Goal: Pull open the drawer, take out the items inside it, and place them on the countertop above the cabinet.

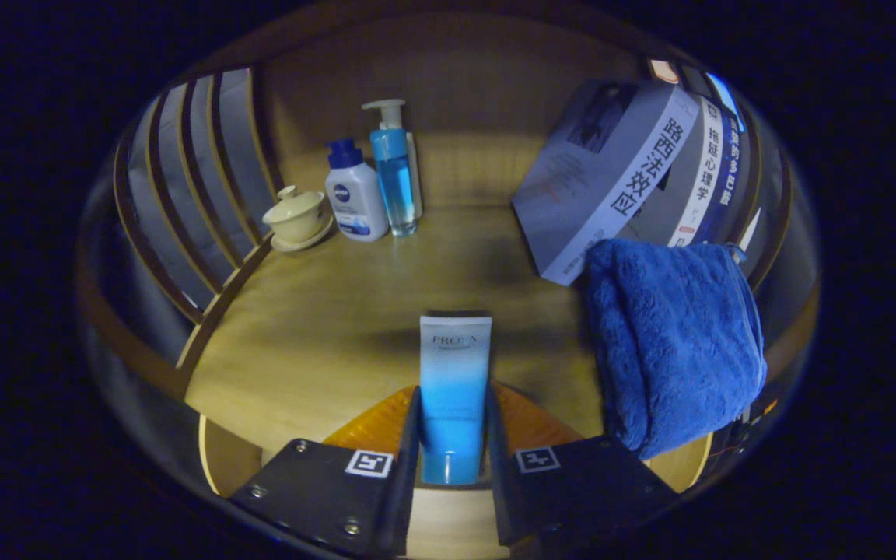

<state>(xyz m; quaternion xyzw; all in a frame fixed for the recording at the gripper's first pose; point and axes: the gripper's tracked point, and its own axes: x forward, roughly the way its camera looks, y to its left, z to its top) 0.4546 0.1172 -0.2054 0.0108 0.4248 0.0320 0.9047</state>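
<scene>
Two fingers (390, 435) clamped on a blue tube (454, 389), one pressing each side, gripper (452, 459) closed around it. Tube standing upright between the fingers, its pale flat end uppermost and its cap end down near the wooden countertop (323, 327) (whether actually touching the wood, cannot tell). Well beyond the fingers, toward the back left of the countertop: a cream lidded cup (296, 214) on a saucer, just beside it a white lotion bottle (356, 194) with a dark blue cap, and touching or nearly touching that, a taller clear-blue pump bottle (393, 167) with a white pump head. Behind all three, a plain wooden back panel (479, 85). To the left, slatted wooden side rails (199, 155) running along the edge of the surface. To the right beyond the fingers, a row of books (619, 171) leaning leftward, spines facing out, the nearest grey with a white spine. In front of the books and partly covering their lower corner, a folded blue towel (673, 342), thick and fluffy, resting at the right side of the countertop, near the right finger but apart from the tube. Orange parts of the gripper body showing just behind the tube on both sides.
</scene>
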